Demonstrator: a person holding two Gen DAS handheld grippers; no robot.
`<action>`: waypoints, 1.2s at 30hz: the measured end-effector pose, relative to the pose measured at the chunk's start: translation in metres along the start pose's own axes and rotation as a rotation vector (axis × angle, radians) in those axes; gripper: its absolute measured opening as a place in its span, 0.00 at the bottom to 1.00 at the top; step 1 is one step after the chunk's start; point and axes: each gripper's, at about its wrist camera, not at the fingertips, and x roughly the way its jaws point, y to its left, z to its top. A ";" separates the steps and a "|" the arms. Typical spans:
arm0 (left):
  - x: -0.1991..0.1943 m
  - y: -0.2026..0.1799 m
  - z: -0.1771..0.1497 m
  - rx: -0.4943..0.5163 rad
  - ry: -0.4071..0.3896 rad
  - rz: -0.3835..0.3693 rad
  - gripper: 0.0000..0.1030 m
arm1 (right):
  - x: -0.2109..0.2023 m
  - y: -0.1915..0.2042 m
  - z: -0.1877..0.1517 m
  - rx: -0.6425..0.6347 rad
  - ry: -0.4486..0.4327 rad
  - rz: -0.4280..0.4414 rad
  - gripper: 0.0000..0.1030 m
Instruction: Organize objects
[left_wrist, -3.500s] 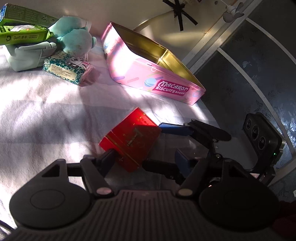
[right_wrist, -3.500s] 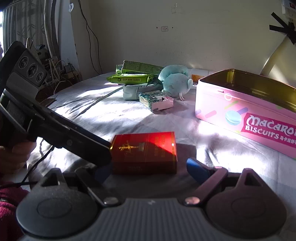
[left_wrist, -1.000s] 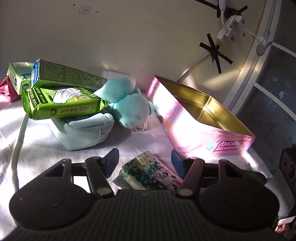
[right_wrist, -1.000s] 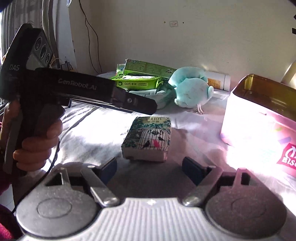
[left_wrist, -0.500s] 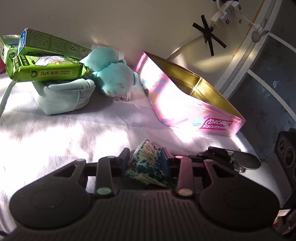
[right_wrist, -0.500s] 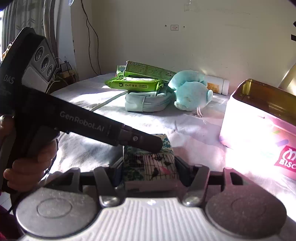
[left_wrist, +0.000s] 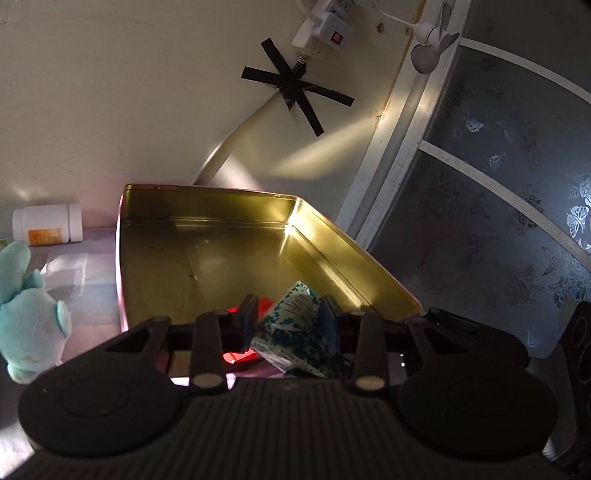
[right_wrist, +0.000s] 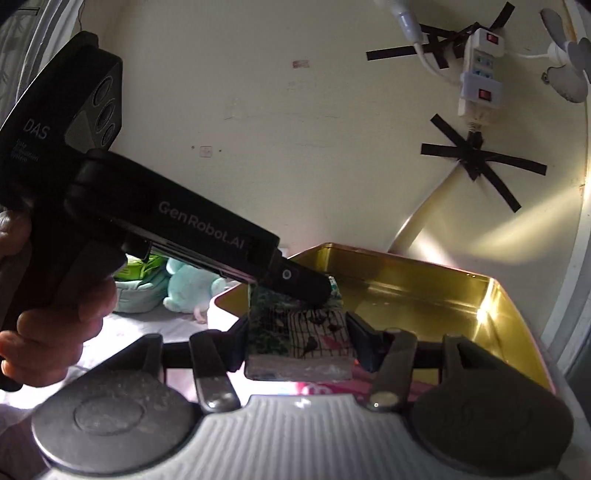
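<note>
Both grippers carry one patterned box together. The left gripper (left_wrist: 288, 321) pinches the patterned box (left_wrist: 295, 328) across its narrow dimension, with the box tilted between its fingers. The right gripper (right_wrist: 297, 338) pinches the same box (right_wrist: 299, 339) across its wider face, pads pressed on both side walls. In the right wrist view, the left gripper's finger reaches in from the left and lies over the box's far top edge.

Position of the load: the box hangs over the near end of the gold-lined tin (left_wrist: 207, 266), ahead of and below both sets of jaws. A red box (left_wrist: 240, 356) lies in the tin directly beneath the left jaws.

Recommended procedure, judged from this position:
1. Lower both grippers at the same rate. Uneven descent is likely to twist the box between the two grips.
2. Level the box before release, since it sits tilted in the left jaws.
3. Set it down on bare floor beyond the red box, then spread one pair of jaws at a time.

Clearances: the tin floor ahead of the jaws is bare up to the far wall. The tin's near rim passes close under both sets of fingers and its right wall runs just beside the right-hand fingers; keep inside these edges. The plush toy (left_wrist: 29, 325) and white bottle (left_wrist: 48, 229) lie left of the tin, outside the path.
</note>
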 end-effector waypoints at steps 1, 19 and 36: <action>0.015 -0.005 0.006 0.012 -0.001 -0.002 0.39 | 0.006 -0.011 0.001 0.003 -0.001 -0.026 0.52; 0.046 -0.006 0.002 -0.011 0.010 0.099 0.47 | 0.028 -0.047 -0.010 0.057 -0.048 -0.198 0.73; -0.195 0.179 -0.103 -0.374 -0.143 0.536 0.51 | 0.050 0.091 0.044 0.075 0.003 0.374 0.69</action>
